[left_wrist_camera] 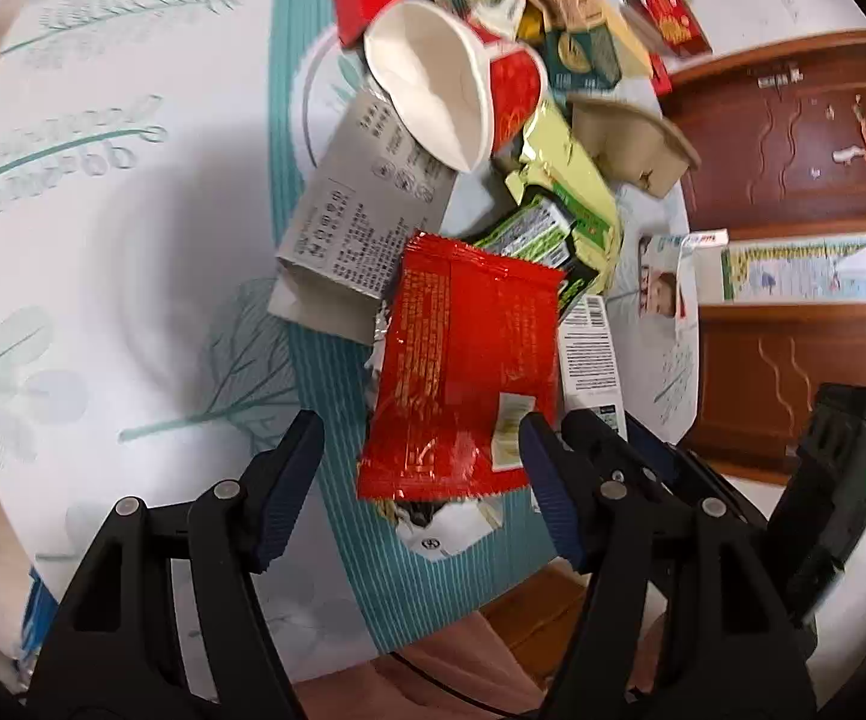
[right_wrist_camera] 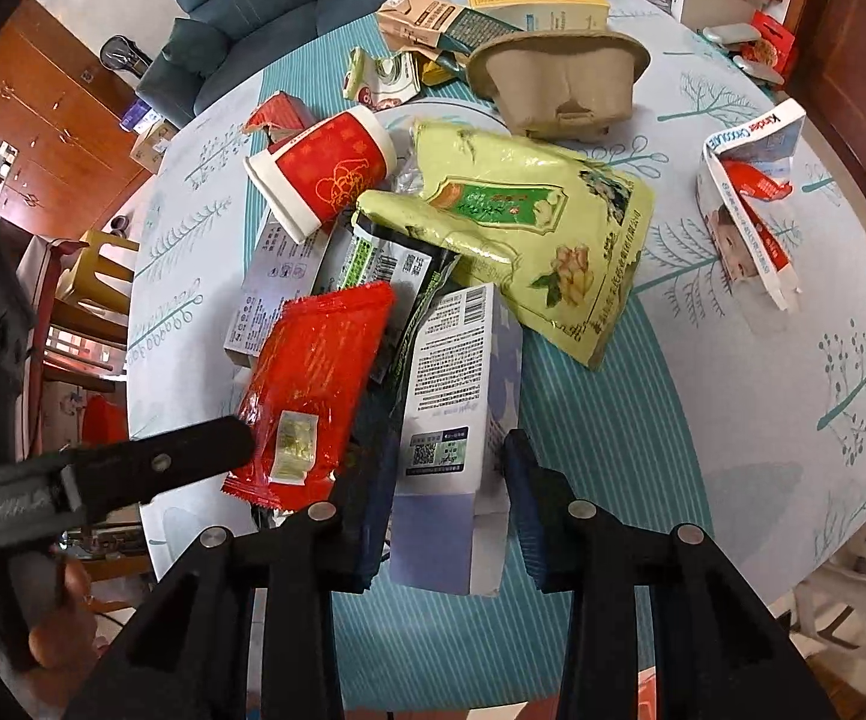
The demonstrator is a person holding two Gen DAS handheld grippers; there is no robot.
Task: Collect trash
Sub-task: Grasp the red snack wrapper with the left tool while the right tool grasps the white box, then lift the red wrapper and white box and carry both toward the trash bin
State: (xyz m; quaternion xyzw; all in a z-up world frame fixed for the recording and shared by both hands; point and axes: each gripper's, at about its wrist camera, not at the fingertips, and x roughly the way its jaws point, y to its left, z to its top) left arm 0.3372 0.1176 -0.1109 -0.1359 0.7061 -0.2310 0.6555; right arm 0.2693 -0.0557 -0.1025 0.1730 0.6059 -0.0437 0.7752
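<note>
The trash is lying heaped near the middle of a round table point(right_wrist_camera: 733, 360), on the teal striped band of its pale, tree-printed cloth. At the near end of the heap a red foil packet point(left_wrist_camera: 463, 372) is lying flat. The left gripper point(left_wrist_camera: 420, 480) is hanging over it with its jaws spread wide, one finger on each side of the packet's lower end, the pads not pressing on it. Just beside the packet, a white and lilac carton point(right_wrist_camera: 457, 420) is sitting between the fingers of the right gripper point(right_wrist_camera: 445, 510), which is clamping it by its near end.

Farther in, a yellow-green pouch point(right_wrist_camera: 529, 228), a dark green-printed wrapper point(right_wrist_camera: 384, 264), a grey printed box point(left_wrist_camera: 360, 210) and a tipped red paper cup point(right_wrist_camera: 324, 168) are overlapping one another. Behind them a brown pulp cup carrier point(right_wrist_camera: 559, 84) is sitting upside down, with flattened cartons beyond it. A white chocolate box point(right_wrist_camera: 751, 204) is lying apart toward the table's right edge.

To the left of the heap the cloth is lying bare out to the rim, giving open room there, and the right side past the pouch is mostly free as well. Beyond the table, a blue-grey sofa point(right_wrist_camera: 312, 0) and brown wooden cabinets point(left_wrist_camera: 793, 138) are standing.
</note>
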